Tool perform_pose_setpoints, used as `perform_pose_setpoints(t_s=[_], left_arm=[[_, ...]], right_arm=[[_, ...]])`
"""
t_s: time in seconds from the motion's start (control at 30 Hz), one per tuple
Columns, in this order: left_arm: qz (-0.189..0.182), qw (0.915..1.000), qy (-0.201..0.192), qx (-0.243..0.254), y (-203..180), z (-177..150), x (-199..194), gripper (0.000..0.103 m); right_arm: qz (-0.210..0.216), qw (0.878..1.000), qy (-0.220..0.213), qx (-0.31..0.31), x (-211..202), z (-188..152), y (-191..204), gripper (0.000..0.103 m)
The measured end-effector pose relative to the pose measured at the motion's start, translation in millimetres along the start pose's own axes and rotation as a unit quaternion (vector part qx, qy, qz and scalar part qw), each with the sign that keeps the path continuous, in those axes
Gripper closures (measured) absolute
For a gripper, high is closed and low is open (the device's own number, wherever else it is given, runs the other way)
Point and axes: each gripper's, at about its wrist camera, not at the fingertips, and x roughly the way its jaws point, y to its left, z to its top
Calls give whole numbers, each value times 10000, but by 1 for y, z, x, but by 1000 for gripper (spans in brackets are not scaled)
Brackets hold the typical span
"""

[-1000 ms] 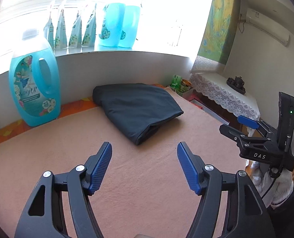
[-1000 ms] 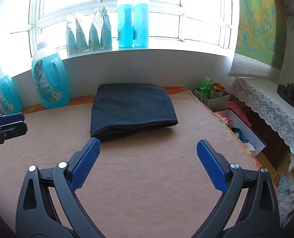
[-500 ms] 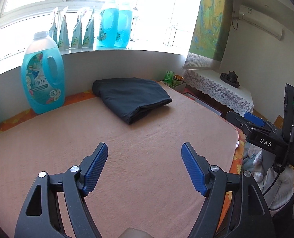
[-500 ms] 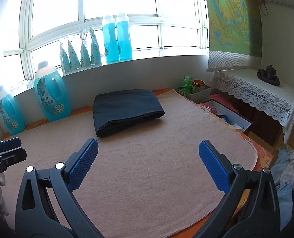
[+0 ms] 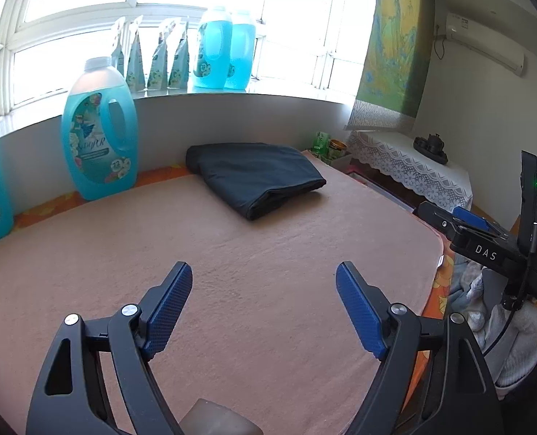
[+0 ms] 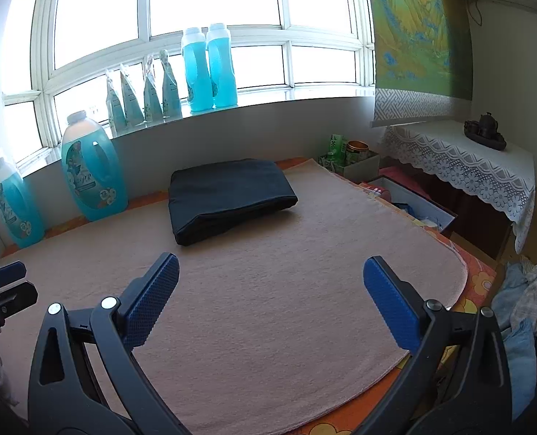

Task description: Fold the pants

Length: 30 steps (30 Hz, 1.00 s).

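The pants [image 5: 257,177] lie folded at the far edge of the mat [image 5: 268,272], at 12 o'clock from my tongs. My left gripper [image 5: 265,308], its jaws just opening, and my right gripper [image 6: 270,304] are both spread, empty, similarly far away.

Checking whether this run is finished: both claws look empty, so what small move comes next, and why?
Probably none on the pants: they lie as a neat folded bundle at the far side of the blanket. Left claw, whose jaws have just been opening, and right claw are open, empty and well short of them. I would park both.
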Motion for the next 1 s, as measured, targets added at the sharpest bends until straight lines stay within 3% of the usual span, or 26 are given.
perform_pose_setpoints(t_s=[1.0], left_arm=[[92, 9999, -138, -37, -3, 1, -9, 21]], right_arm=[[1, 10000, -73, -7, -1, 3, 7, 0]])
